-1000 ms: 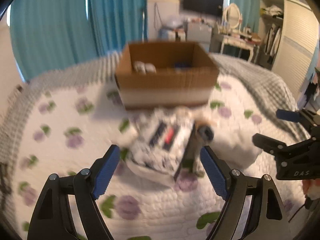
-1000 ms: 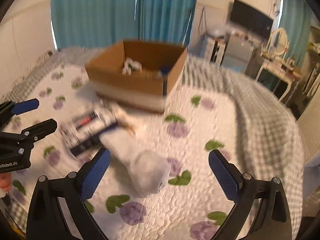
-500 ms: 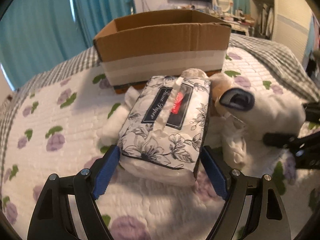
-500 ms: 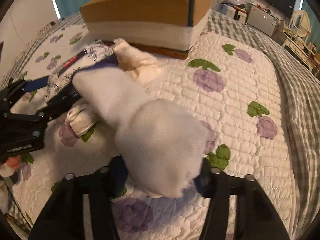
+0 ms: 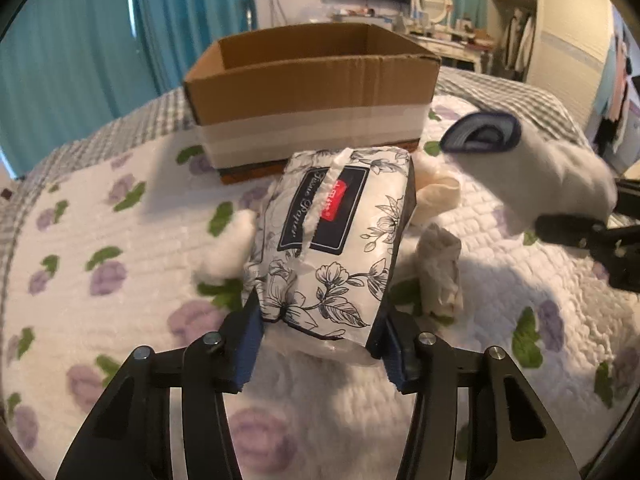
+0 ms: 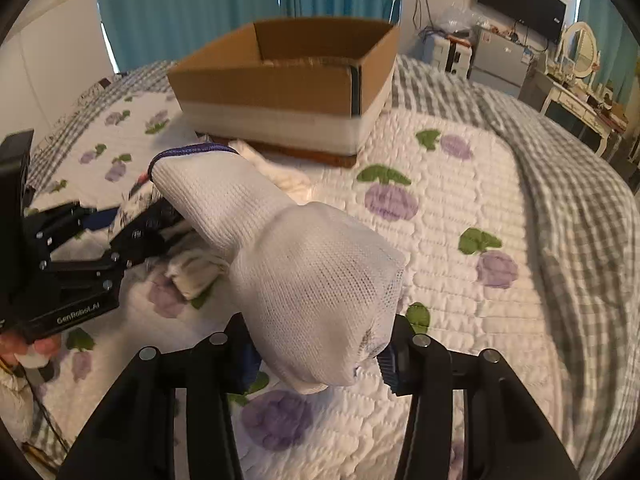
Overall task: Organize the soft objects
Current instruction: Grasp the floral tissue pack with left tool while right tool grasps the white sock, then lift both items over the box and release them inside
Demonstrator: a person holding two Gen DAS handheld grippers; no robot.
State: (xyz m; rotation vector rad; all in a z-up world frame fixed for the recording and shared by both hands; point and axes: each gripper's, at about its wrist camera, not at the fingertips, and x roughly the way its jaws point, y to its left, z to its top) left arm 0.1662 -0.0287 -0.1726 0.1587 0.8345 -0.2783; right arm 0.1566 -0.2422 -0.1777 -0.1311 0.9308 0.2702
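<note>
white quilt with purple flowers covers the bed [image 5: 100, 220]; the left tongs [image 5: 316, 336] are closing, clenched on a floral tissue pack [image 5: 332, 236], the right tongs [image 6: 316, 354] closing on a white sock [image 6: 304, 272], both before a cardboard box [image 5: 312, 80]

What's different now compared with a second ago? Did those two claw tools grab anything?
Both came down and are closing. The left hand-held gripper, wide open before, now has the floral-print tissue pack between its fingers. The right hand-held gripper has closed on the white knitted sock with a dark cuff and lifted it. The brown cardboard box stays on the flowered quilt.
</note>
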